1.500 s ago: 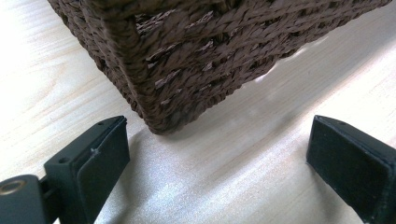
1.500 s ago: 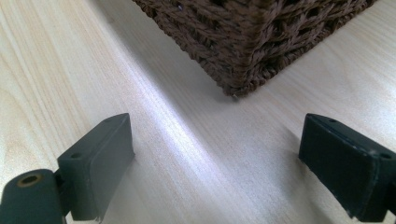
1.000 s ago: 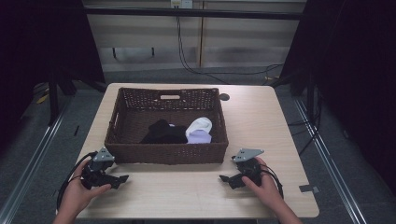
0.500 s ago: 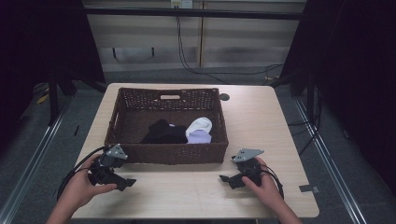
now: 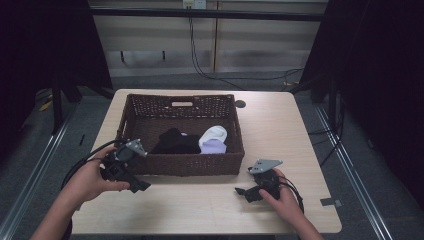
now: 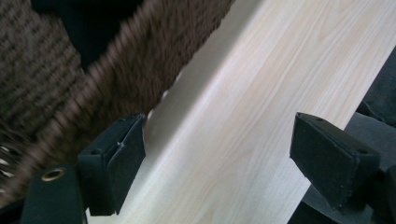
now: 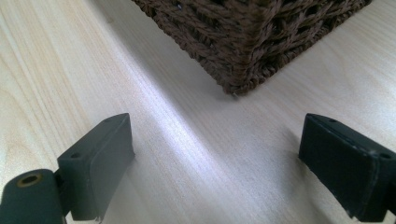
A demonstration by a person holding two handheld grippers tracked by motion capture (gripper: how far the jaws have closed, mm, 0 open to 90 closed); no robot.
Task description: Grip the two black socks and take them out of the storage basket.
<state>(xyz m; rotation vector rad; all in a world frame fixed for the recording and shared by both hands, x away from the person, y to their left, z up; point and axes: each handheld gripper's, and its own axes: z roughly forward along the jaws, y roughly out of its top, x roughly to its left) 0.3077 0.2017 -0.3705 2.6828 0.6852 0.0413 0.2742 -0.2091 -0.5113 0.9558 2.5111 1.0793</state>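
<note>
A dark brown wicker basket (image 5: 180,162) stands on the light wood table (image 5: 280,130). Inside it lie a black garment (image 5: 175,142) and a white and lilac rolled sock (image 5: 213,140). My left gripper (image 5: 131,180) is lifted at the basket's front left corner, open, with nothing between its jaws; its own view has the blurred basket wall (image 6: 140,65) close on the left and bare table between the pads. My right gripper (image 5: 246,192) rests on the table near the basket's front right corner (image 7: 238,70), open and empty.
Cables trail from both grippers over the table's front edge. A small dark round mark (image 5: 240,104) sits on the table behind the basket. Bare table lies to the right of the basket. Dark curtains flank the table on both sides.
My left gripper has risen from the table and moved right and forward, up to the basket's front left corner. The right gripper has stayed still.
</note>
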